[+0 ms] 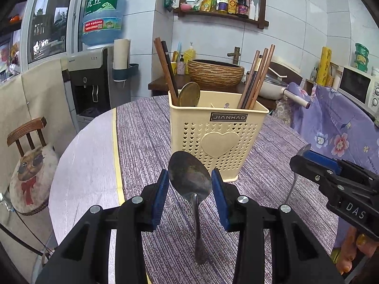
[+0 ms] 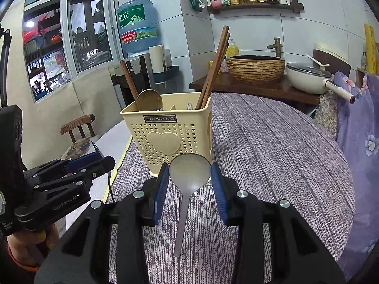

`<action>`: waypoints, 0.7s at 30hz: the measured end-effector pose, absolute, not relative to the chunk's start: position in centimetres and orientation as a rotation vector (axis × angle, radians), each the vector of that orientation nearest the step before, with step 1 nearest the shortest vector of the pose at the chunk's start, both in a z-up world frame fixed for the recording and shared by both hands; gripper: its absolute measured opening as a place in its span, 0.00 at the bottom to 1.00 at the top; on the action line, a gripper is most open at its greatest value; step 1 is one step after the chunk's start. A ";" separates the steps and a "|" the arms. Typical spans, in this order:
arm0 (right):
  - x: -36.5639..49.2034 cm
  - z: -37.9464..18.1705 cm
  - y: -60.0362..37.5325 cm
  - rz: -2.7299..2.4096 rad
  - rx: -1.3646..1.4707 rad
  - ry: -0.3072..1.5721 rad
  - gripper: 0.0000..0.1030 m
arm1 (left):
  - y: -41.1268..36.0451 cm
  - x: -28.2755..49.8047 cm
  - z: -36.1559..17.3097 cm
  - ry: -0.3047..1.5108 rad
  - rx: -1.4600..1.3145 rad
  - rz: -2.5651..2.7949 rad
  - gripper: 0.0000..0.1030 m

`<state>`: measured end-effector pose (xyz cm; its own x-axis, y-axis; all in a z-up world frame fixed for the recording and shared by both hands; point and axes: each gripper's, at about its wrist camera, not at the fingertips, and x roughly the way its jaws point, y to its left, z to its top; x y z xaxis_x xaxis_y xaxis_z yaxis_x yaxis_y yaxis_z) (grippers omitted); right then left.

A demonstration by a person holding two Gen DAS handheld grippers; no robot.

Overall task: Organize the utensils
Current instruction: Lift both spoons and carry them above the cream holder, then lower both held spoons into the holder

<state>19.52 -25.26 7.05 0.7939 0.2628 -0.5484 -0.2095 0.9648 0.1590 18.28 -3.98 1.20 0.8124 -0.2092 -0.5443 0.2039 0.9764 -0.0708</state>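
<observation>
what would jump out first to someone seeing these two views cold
Each gripper grips a spoon by its bowl, handle hanging down: the left gripper a dark tarnished spoon, the right gripper a pale matte spoon. Just beyond them on the purple tablecloth stands a cream utensil holder with a heart on its front, already holding chopsticks and a brass spoon.

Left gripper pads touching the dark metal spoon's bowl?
Touching. In the left wrist view, both blue pads of the left gripper press the rim of the dark metal spoon, handle hanging down.
</observation>
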 end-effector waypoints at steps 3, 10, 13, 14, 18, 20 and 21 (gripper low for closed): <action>19.6 7.2 -25.4 0.255 0.090 0.600 0.36 | -4.0 18.3 1.5 0.580 -0.015 -0.228 0.36; 19.3 8.0 -25.4 0.272 0.094 0.581 0.36 | -3.9 18.1 2.5 0.556 -0.016 -0.241 0.36; 19.5 9.0 -25.2 0.287 0.085 0.565 0.36 | -3.7 18.2 3.5 0.541 -0.023 -0.258 0.36; 19.7 9.6 -25.2 0.293 0.081 0.556 0.36 | -3.7 18.3 3.9 0.534 -0.024 -0.262 0.36; 20.3 12.9 -25.0 0.304 0.067 0.477 0.36 | -3.3 18.8 7.3 0.474 -0.061 -0.319 0.36; 20.7 15.0 -24.9 0.303 0.060 0.420 0.36 | -3.0 19.1 9.7 0.409 -0.091 -0.346 0.36; 21.0 16.1 -24.8 0.297 0.054 0.389 0.36 | -2.9 19.5 10.9 0.377 -0.099 -0.353 0.36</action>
